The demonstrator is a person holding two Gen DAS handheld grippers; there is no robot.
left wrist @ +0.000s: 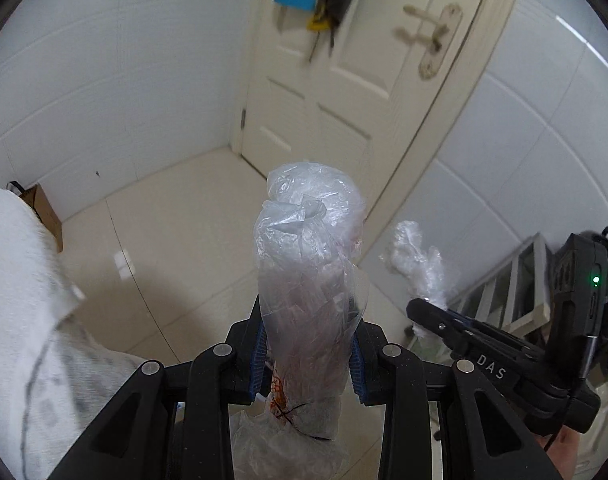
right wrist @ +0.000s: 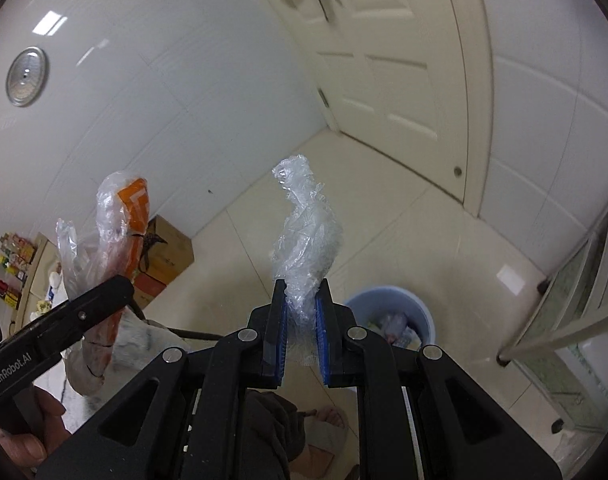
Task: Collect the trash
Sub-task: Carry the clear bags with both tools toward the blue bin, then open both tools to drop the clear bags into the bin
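Observation:
My left gripper [left wrist: 309, 354] is shut on a clear plastic bag [left wrist: 310, 264] with orange print, held upright in the air; the same bag shows in the right wrist view [right wrist: 116, 232]. My right gripper [right wrist: 302, 314] is shut on a crumpled clear plastic wrap [right wrist: 304, 236], which also shows in the left wrist view [left wrist: 418, 260]. A light blue trash bin [right wrist: 390, 316] with rubbish inside stands on the floor below and just right of the right gripper.
A white panelled door [left wrist: 336, 80] is ahead, with white tiled walls on both sides. Cardboard boxes [right wrist: 166, 260] sit against the left wall. A white framed rack [right wrist: 576, 312] stands at the right. The person's sandalled foot [right wrist: 328, 420] is below.

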